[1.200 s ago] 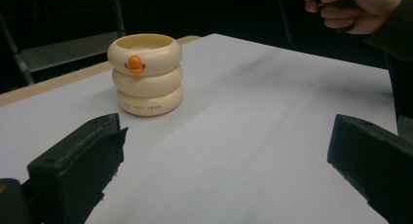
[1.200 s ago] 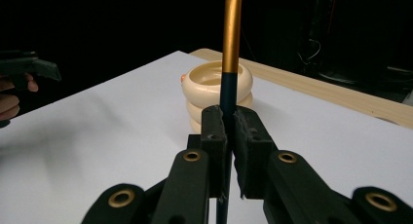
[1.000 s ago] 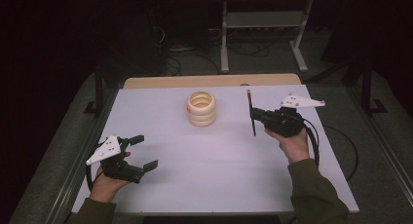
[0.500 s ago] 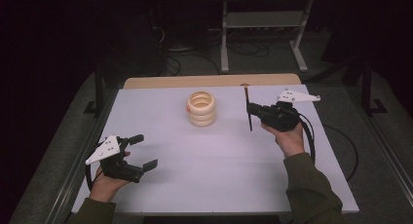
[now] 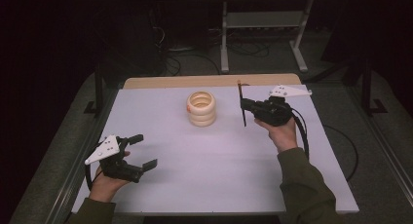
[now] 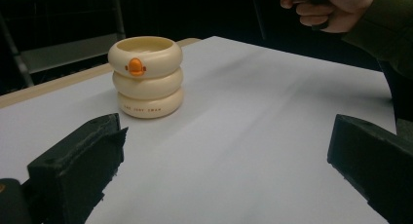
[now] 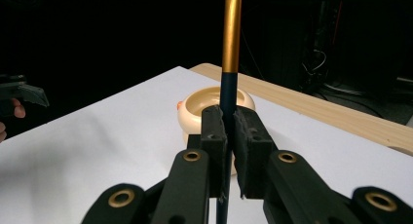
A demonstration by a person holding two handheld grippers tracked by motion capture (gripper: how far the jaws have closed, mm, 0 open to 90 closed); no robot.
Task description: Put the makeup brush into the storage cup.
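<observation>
While the right gripper (image 5: pixel 245 106) has its jaws clenched on a thin dark stick (image 7: pixel 231 44), gold along its upper length, it hangs above the table just to the right of the cream ring-shaped holder (image 5: pixel 200 107). In the right gripper view the stick stands nearly upright between the pads, and the holder's open mouth lies directly behind it. The holder, three stacked rounded tiers with an orange mark on the top one, sits on the white table (image 5: pixel 209 170) toward its far edge.

The left gripper (image 5: pixel 138 151) rests well to the near left of the holder, jaws spread wide and grasping nothing.

The step in hand looks like dropping the stick into the holder. To do it well, the lower tip should first be lifted clear of the holder's rim, then carried left until it hangs over the opening, the shaft kept vertical throughout. Lower it slowly and release only once the tip is inside; a tilted entry could nudge the light-looking holder sideways.
</observation>
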